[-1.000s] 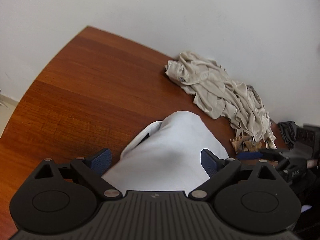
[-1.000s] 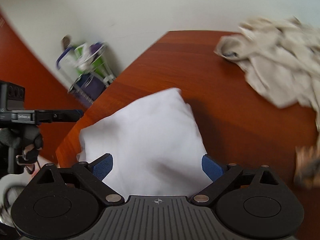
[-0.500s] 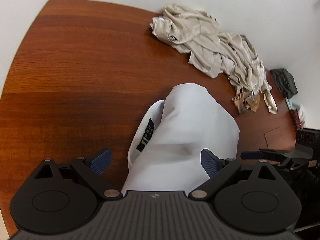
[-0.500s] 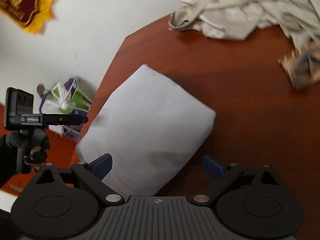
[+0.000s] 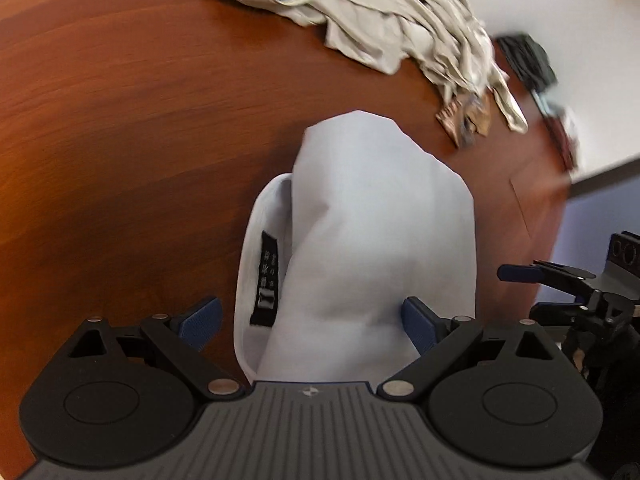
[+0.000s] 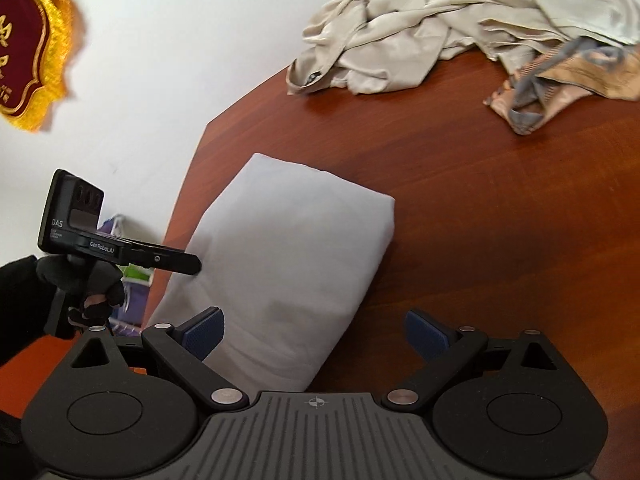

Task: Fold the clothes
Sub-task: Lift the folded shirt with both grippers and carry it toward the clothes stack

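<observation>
**White shirt folded on the desk, both grippers free above it**

Shirt first: the white shirt [image 5: 384, 240] lies as a compact folded bundle on the brown desk [image 5: 120, 120], its collar and black neck label [image 5: 267, 280] showing along the shirt's left edge in the left wrist view. The left gripper [image 5: 312, 320] hovers over the shirt's near end with its fingers [image 5: 200, 320] spread wide apart and nothing between them; whether they touch the cloth cannot be told. The right gripper [image 6: 316, 332] hangs by the shirt's near right corner, fingers likewise spread and empty, one fingertip over the cloth and the other over bare wood.

Beyond the shirt's far end, near the wall, sits a crumpled beige garment pile [image 6: 440, 32], and just to the right of that pile a small patterned tan piece [image 6: 560, 84]. Both are well apart from the shirt.

The step in hand looks like finishing this fold and tidying it. To do it well, the bundle should be squared: the collar side bulges past the folded layer, so a light press along that edge, or a nudge of the top layer toward the label, would even it. Any pinch should take only the top layers near a corner, so the fold beneath is not dragged open. The beige pile seems the next piece to fetch.
</observation>
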The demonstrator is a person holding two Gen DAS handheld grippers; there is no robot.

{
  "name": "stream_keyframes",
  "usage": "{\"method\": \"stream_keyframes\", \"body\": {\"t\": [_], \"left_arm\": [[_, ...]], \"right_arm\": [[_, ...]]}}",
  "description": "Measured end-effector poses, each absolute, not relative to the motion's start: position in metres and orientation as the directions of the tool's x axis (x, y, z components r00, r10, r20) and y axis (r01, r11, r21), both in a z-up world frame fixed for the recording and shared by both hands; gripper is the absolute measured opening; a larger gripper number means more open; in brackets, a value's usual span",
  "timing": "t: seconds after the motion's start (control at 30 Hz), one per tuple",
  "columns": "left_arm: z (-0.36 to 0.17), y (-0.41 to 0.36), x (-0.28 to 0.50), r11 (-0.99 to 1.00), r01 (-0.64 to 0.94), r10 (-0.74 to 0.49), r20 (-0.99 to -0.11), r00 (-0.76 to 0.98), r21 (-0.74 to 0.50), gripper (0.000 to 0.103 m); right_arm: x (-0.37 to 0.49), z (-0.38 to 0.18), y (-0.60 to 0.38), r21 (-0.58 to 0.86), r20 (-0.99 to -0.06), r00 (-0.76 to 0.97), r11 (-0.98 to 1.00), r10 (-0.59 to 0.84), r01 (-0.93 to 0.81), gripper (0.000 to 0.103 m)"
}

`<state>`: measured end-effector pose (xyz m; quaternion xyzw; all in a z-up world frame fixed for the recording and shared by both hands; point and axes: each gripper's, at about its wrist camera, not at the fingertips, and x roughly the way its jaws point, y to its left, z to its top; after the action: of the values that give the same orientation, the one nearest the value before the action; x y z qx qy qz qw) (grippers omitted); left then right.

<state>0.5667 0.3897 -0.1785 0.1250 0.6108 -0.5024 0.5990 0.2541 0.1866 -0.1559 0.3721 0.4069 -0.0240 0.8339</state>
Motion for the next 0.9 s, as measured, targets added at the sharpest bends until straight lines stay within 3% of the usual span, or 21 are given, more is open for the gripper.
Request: {"method": "stream_keyframes", "body": {"t": [0.43,0.9], "left_arm": [[-0.208,0.388,0.594,0.305,0.715,-0.481,-0.750,-0.454,-0.629,0.102],[-0.219,0.382,0.588,0.230,0.619,-0.531,-0.629,-0.567,-0.751,0.102]], "right_arm": [[0.236,-0.181,0.217,0.685,-0.671,0.729,0.489,0.134,0.540,0.098],[0.238,-0.204,0.230,0.768,-0.617,0.778,0.305,0.117,0.563,0.097]]}}
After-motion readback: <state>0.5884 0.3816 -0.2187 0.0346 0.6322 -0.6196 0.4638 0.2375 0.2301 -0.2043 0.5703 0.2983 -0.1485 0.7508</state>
